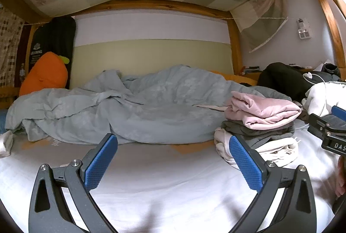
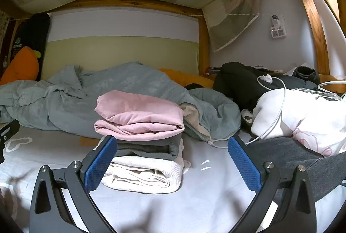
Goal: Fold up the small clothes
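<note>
A stack of folded clothes lies on the white bed sheet [image 2: 205,200]: a pink garment [image 2: 138,116] on top, a dark grey one [image 2: 149,147] under it, a white one [image 2: 142,174] at the bottom. The stack also shows in the left wrist view [image 1: 261,111] at the right. My right gripper [image 2: 173,161] is open and empty, just in front of the stack. My left gripper [image 1: 173,159] is open and empty over bare sheet [image 1: 162,178], left of the stack. The right gripper's body [image 1: 328,127] shows at the right edge.
A crumpled grey-blue duvet [image 1: 129,103] lies along the back of the bed. An orange carrot plush [image 1: 45,75] stands at the back left. At the right lie a white garment [image 2: 302,116] with a charging cable [image 2: 279,103], a grey garment [image 2: 287,157] and a black jacket [image 2: 237,79].
</note>
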Action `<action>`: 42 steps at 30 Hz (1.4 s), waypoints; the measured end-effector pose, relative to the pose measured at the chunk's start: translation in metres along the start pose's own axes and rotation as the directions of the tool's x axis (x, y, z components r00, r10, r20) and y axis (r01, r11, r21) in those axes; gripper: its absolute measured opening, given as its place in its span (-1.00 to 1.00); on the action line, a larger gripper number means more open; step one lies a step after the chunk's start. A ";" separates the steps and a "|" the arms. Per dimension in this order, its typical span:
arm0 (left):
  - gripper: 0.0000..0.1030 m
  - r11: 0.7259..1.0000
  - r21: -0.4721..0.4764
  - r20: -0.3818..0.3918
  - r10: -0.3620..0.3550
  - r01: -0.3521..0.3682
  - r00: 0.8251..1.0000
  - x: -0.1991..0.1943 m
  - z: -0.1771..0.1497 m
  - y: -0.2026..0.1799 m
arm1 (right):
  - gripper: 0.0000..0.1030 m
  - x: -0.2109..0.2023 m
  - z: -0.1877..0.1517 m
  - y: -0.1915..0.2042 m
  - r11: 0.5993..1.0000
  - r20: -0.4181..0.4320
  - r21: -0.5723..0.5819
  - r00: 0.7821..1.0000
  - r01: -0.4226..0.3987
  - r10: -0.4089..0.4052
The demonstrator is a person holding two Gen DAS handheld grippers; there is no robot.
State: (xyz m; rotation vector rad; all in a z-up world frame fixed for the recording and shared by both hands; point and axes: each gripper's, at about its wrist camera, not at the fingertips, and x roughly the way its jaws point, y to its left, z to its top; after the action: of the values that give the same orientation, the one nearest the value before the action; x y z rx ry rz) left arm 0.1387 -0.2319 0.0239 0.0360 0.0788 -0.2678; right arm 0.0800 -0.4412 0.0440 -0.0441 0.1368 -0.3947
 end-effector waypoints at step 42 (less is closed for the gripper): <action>0.99 0.999 -0.053 -0.057 0.002 -0.005 0.998 0.009 -0.005 0.018 | 0.99 0.005 0.002 -0.006 1.000 0.009 0.014 1.000 -0.006 0.006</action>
State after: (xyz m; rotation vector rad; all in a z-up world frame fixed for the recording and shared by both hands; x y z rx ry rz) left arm 0.1523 -0.2167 0.0184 -0.0093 0.1427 -0.2614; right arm 0.0824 -0.4481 0.0460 -0.0318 0.1250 -0.3895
